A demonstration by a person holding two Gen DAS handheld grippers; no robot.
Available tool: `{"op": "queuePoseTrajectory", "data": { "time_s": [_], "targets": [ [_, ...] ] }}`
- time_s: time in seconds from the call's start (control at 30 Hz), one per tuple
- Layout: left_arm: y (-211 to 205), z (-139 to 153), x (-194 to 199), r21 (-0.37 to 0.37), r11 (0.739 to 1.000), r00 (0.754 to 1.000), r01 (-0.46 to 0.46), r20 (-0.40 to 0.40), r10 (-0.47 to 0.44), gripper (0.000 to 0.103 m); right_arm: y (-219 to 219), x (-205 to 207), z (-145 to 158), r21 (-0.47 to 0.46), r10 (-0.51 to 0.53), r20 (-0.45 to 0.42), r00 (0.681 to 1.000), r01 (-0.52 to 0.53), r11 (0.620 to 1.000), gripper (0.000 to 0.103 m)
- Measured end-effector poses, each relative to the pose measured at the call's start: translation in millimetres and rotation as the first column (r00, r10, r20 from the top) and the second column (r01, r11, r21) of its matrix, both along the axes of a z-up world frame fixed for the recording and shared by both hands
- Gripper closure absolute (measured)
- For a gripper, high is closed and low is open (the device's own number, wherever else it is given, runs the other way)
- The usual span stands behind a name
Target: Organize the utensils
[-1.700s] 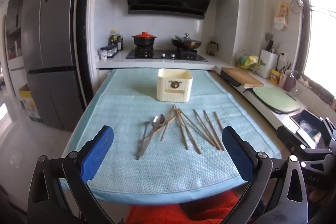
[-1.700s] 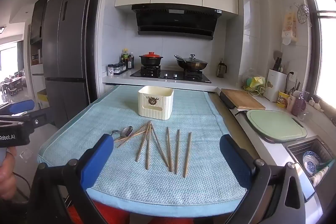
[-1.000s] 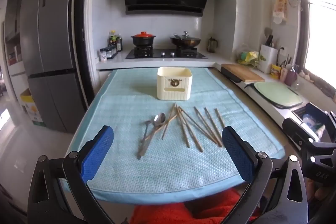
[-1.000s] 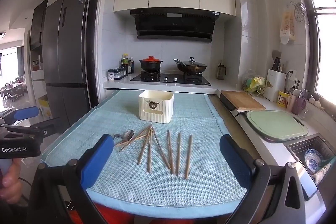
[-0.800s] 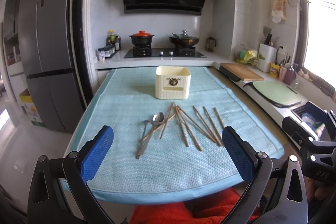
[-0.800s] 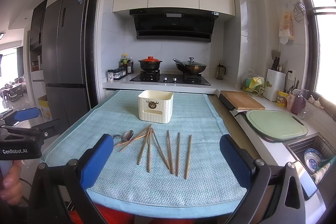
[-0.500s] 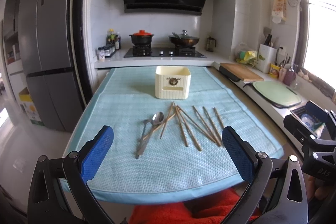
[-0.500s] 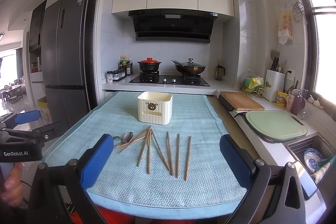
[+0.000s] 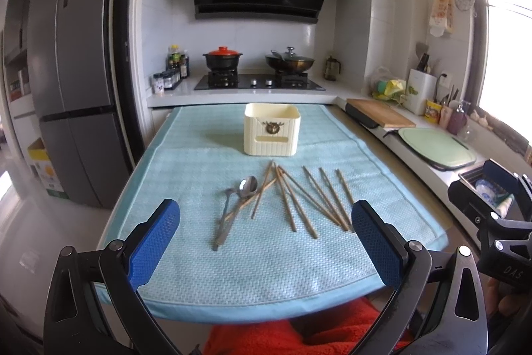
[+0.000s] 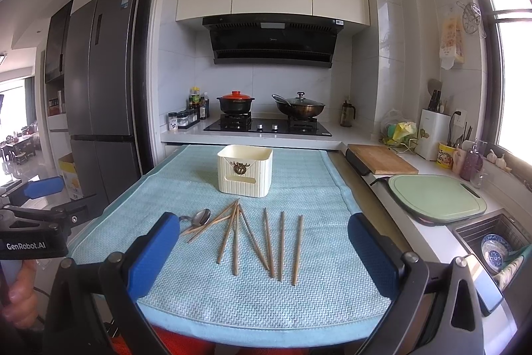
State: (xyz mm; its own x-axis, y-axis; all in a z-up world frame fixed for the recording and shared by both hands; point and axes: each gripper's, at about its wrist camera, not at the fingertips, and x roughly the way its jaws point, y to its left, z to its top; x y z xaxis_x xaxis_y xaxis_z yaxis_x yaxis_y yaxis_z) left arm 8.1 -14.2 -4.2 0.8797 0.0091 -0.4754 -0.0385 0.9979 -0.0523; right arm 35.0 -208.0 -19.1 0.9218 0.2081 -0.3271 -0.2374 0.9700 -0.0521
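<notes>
1. The left gripper (image 9: 266, 238) and right gripper (image 10: 264, 250) hover at the near table edge, fingers spread wide (nothing held).
2. Chopsticks (image 10: 266, 238) and spoons (image 9: 244, 188) lie loose on the blue cloth (image 9: 199, 162).
3. The cream box (image 9: 272, 133) stands just behind them.

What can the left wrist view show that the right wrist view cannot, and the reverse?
Only the left wrist view shows the full handles of the spoons. Only the right wrist view shows the open doorway into another room. Both show the open left claw, the open right claw, the chopsticks on the blue mat, and the cream holder.
</notes>
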Motion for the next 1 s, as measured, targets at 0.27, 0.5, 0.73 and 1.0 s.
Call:
{"op": "queuePoseTrajectory", "data": {
  "time_s": [0.27,0.5,0.73,1.0],
  "targets": [
    [-1.0,-0.3,0.2,0.001,1.000,1.000,0.000,0.004,0.000,0.000,-1.5,0.4,0.3,0.002,-0.004,0.002,1.000,0.004,1.000,0.000],
    [2.2,-0.6,-0.3,-0.004,1.000,1.000,-0.004,0.008,0.004,0.000,-2.6,0.4,0.2,0.003,-0.004,0.004,1.000,0.004,1.000,0.000],
    [3.4,-0.6,0.6,-0.006,1.000,1.000,-0.002,0.007,0.002,0.000,-2.9,1.4,-0.2,-0.001,-0.025,-0.009,1.000,0.025,1.000,0.000],
    [4.6,-0.5,3.9,-0.004,1.000,1.000,0.002,0.000,-0.002,0.000,-5.8,2.3,2.0,0.004,-0.046,-0.012,0.999,0.046,0.999,0.000]
  ]
}}
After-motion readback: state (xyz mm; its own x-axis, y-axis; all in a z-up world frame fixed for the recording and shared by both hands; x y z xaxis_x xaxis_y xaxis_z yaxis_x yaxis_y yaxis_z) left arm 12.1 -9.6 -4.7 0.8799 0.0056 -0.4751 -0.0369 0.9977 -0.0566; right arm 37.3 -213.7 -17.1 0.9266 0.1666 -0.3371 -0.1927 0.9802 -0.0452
